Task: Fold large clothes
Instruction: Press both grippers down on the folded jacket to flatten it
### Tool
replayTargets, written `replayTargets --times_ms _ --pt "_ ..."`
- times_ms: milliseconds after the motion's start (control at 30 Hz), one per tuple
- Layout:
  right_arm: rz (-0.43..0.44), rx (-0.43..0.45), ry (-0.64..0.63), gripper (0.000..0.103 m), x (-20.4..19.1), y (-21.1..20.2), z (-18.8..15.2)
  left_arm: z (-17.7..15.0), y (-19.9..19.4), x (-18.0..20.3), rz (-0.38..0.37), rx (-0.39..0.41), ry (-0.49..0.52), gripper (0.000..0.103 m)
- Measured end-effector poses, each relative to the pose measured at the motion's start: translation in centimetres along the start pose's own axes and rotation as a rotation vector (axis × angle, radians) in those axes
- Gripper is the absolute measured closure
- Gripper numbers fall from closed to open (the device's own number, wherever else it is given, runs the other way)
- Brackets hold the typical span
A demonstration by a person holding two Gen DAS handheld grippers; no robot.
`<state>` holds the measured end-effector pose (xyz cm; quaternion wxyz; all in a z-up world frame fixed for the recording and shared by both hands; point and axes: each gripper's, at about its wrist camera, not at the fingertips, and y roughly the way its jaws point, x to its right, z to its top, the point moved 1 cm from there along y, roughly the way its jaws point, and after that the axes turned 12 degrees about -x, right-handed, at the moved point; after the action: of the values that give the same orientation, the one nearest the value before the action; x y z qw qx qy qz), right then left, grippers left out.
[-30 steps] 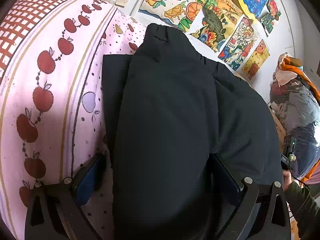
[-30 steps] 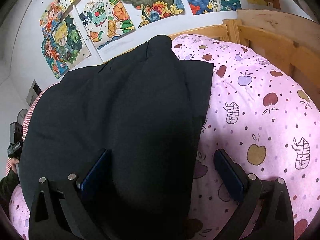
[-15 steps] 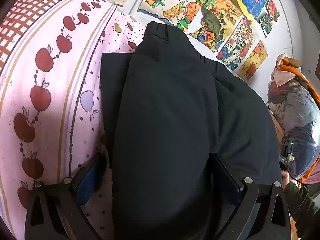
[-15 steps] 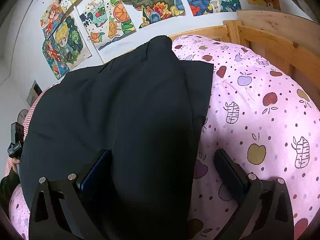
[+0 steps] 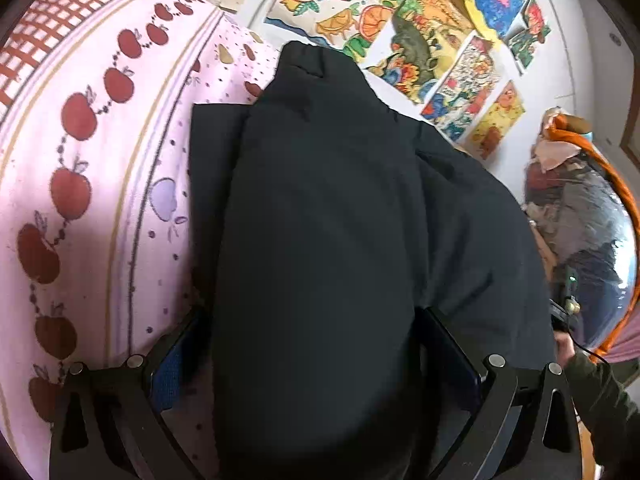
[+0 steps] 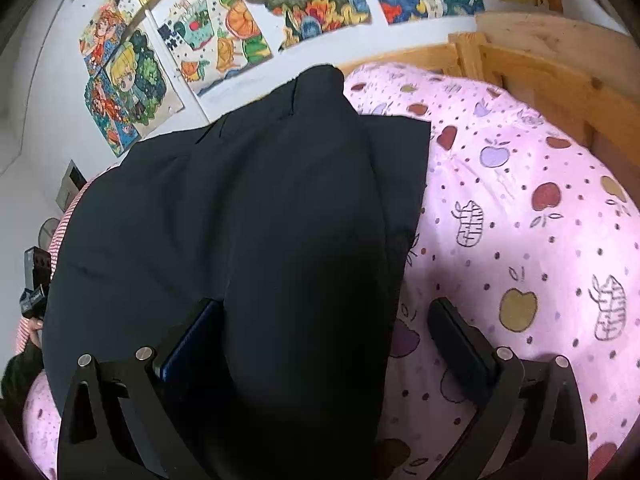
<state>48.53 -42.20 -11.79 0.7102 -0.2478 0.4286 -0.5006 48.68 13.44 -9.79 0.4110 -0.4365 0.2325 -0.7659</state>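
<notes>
Nearest you, your left tool [image 5: 316, 364] has its two fingers spread wide apart, and a thick fold of the black garment [image 5: 320, 240] fills the gap between them. One blue-padded finger [image 5: 172, 364] shows at the garment's left edge; the other is partly covered by cloth. Whether the pads press the fabric cannot be told.

Your right tool [image 6: 328, 340] also stands spread wide. Its left finger [image 6: 192, 336] lies against the black garment [image 6: 260, 220], while its right finger [image 6: 460, 340] sits apart from the cloth, over the pink bedcover [image 6: 520, 220].

The garment lies on the bed in dark, folded layers, running away from both tools, with a narrower band heaped along the top and a flat corner jutting out sideways beneath it. The bedcover under it is pink, printed with apples and dots.

Farther off, a wooden bed frame [image 6: 560, 68] borders the bed in the right wrist view. Beyond that, colourful drawings [image 6: 304, 8] cover the white wall. In the left wrist view, a clear plastic bag [image 5: 580, 240] of items stands to the far right.
</notes>
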Motion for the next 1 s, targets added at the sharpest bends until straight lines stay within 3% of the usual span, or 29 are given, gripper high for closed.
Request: replayTargets --times_ms 200,367,1000 --pt "0.014 -0.064 0.001 0.001 -0.4 0.6 0.6 0.2 0.2 0.1 -0.026 -0.015 -0.006 0.0" --pt "0.077 -0.099 -0.014 0.001 -0.9 0.9 0.5 0.3 0.3 0.2 -0.044 -0.029 -0.007 0.0" --pt "0.029 -0.107 0.037 0.001 -1.6 0.7 0.6 1.0 0.2 0.5 -0.072 -0.058 -0.003 0.0"
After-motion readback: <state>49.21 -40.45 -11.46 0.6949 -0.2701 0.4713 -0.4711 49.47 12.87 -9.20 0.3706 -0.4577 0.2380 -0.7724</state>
